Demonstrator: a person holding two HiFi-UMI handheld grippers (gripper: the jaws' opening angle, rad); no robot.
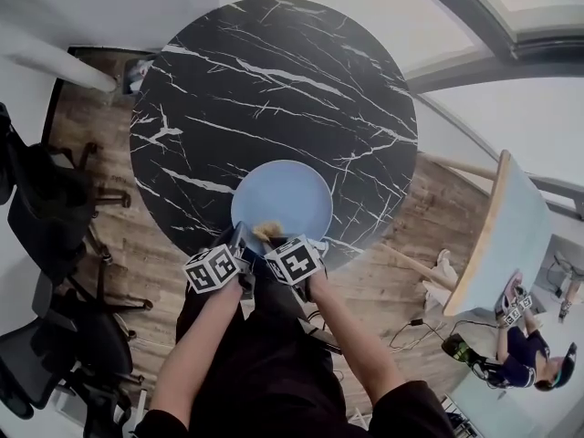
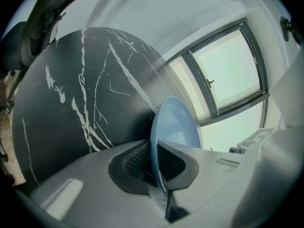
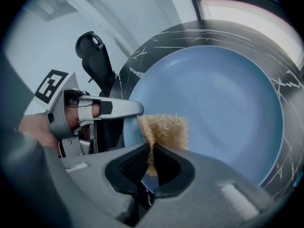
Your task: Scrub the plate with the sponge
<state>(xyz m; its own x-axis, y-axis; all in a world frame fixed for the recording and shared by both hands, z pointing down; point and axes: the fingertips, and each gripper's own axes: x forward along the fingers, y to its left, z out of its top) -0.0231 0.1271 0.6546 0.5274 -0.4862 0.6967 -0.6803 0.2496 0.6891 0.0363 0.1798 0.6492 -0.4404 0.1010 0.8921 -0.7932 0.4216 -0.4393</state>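
on the black marble table (image 1: 274,89), the blue plate (image 1: 285,194) is pinched by its near rim in the left gripper (image 2: 156,164), apparently so it is kept steady. just to its right, the tan sponge (image 3: 164,129) is clamped in the right gripper (image 3: 151,161) and held over the plate's near part, likely for scrubbing.

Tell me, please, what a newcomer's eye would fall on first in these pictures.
A pale blue plate stands out at the near edge of a round black marble table. The left gripper clamps the plate's rim, while the right gripper holds a tan sponge over its near side.
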